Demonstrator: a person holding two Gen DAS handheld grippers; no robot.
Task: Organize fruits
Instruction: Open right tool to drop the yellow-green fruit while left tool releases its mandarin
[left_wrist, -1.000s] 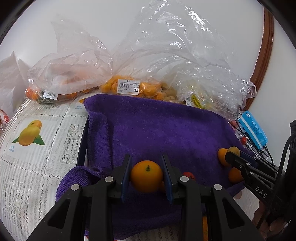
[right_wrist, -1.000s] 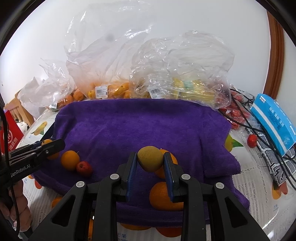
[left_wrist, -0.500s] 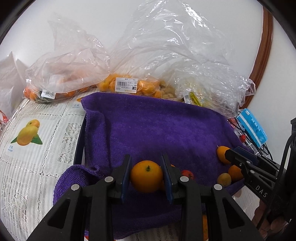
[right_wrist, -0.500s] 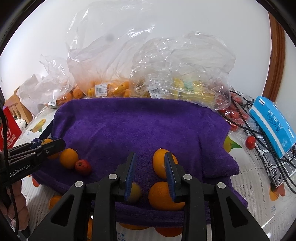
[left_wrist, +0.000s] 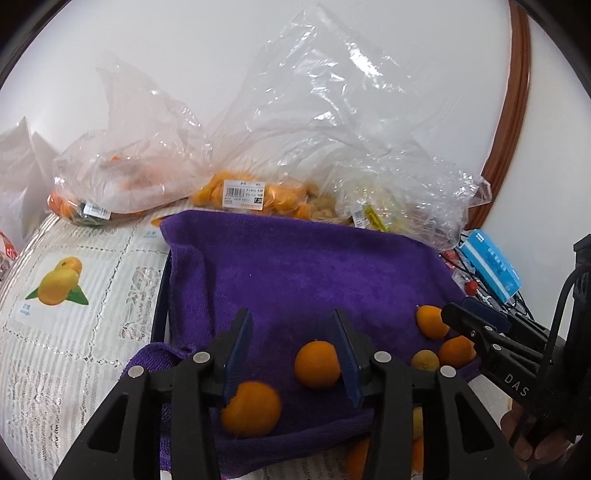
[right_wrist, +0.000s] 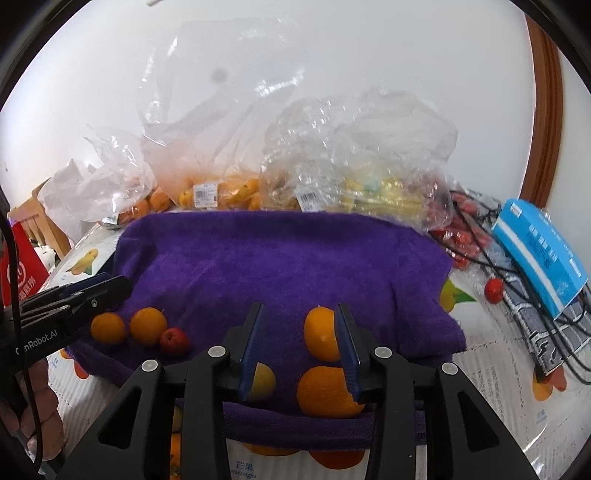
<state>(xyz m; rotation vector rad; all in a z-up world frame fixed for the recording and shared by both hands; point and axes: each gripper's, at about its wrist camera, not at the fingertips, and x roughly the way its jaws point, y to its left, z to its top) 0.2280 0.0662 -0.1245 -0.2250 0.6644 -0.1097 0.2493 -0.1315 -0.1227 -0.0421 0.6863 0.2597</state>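
Left wrist view: the left gripper (left_wrist: 291, 350) has its 2 fingers (left_wrist: 238, 343) spread apart, having just been opening, and they pinch nothing. 1 orange (left_wrist: 251, 408) lies on the purple towel (left_wrist: 314, 266) at the tip of the left-hand finger, blurred; whether it touches the pad cannot be told. A 2nd orange (left_wrist: 317, 363) sits on the towel just beside the right-hand finger. Further right, 2 more oranges (left_wrist: 430, 321) and a small yellowish fruit (left_wrist: 424, 360) lie near the towel's edge, next to the right gripper (left_wrist: 476, 328), which enters from the side. Clear plastic bags (left_wrist: 258, 147) of fruit stand behind the towel on the worktop (left_wrist: 74, 332). Right wrist view: the right gripper (right_wrist: 299, 347) also has its 2 fingers (right_wrist: 253, 343) spread, having just been opening, with only towel (right_wrist: 277, 258) between them. A yellow fruit (right_wrist: 262, 380) rests on the towel under the left-hand finger tip; 2 oranges (right_wrist: 323, 334) lie on the towel against the line of the right-hand finger, partly hidden by it. At the left edge, 2 oranges (right_wrist: 147, 325) and a small red fruit (right_wrist: 173, 339) lie together beside the left gripper (right_wrist: 96, 291). A blue box (right_wrist: 539, 254) lies on the worktop (right_wrist: 498, 369) to the right.
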